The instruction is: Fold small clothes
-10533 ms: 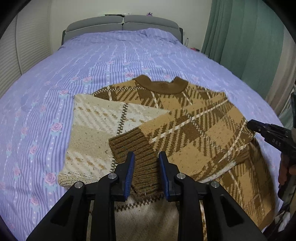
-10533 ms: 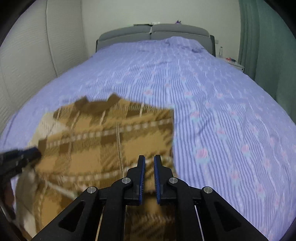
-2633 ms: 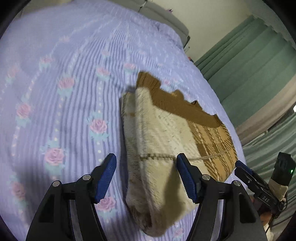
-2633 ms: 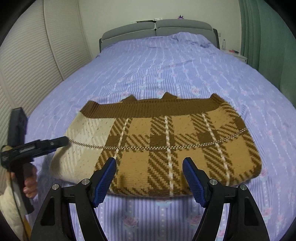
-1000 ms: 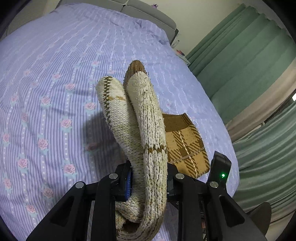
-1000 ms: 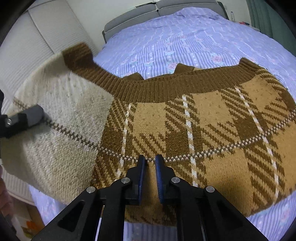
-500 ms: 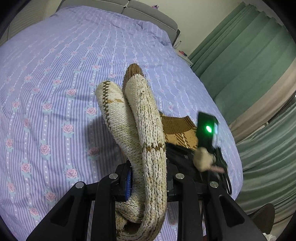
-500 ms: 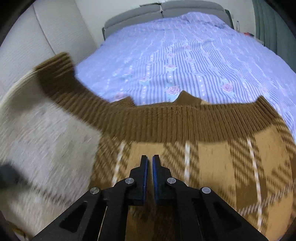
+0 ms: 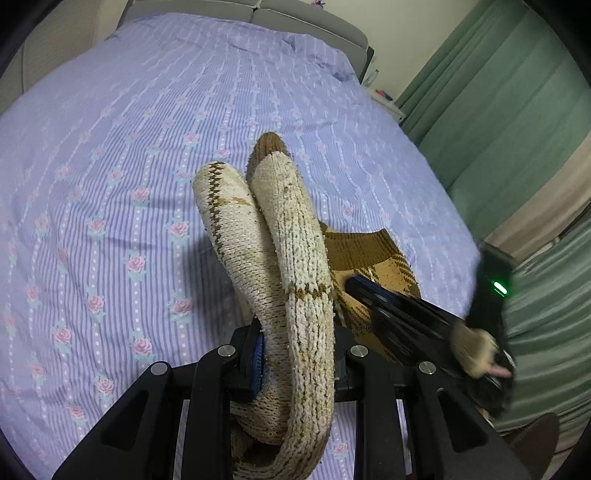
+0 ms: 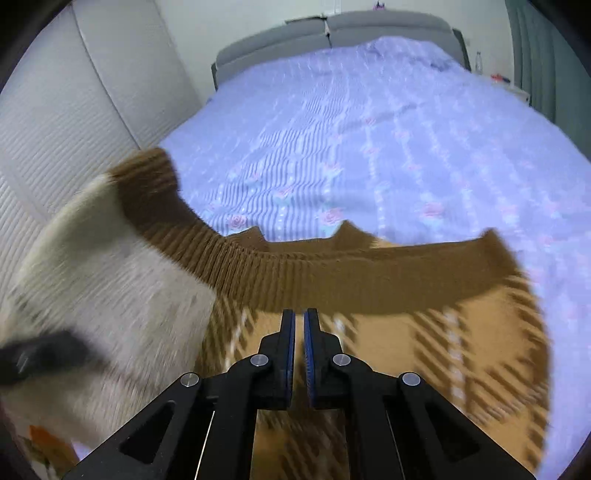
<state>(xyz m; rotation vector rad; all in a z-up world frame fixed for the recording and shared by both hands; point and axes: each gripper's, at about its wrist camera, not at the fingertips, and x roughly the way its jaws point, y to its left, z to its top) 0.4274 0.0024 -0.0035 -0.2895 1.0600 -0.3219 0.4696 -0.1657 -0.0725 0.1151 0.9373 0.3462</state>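
Note:
The folded brown and cream plaid sweater (image 9: 295, 266) is lifted above the bed. My left gripper (image 9: 295, 354) is shut on its thick cream folded edge, which rises between the fingers. In the right wrist view the sweater (image 10: 369, 332) spreads wide and blurred, with its brown ribbed band across the middle. My right gripper (image 10: 299, 325) has its jaws nearly together over the plaid part; whether cloth is pinched between them does not show. The right gripper also shows in the left wrist view (image 9: 358, 288), against the sweater's plaid side.
A lilac bedspread with pink roses (image 9: 129, 166) covers the bed under the sweater. A grey headboard (image 10: 332, 33) stands at the far end. Green curtains (image 9: 498, 110) hang on the right. A white ribbed wardrobe (image 10: 55, 110) is on the left.
The right gripper has moved in along the plaid side toward the left gripper. The sweater stays raised in the left gripper, and its far band has lifted a little.

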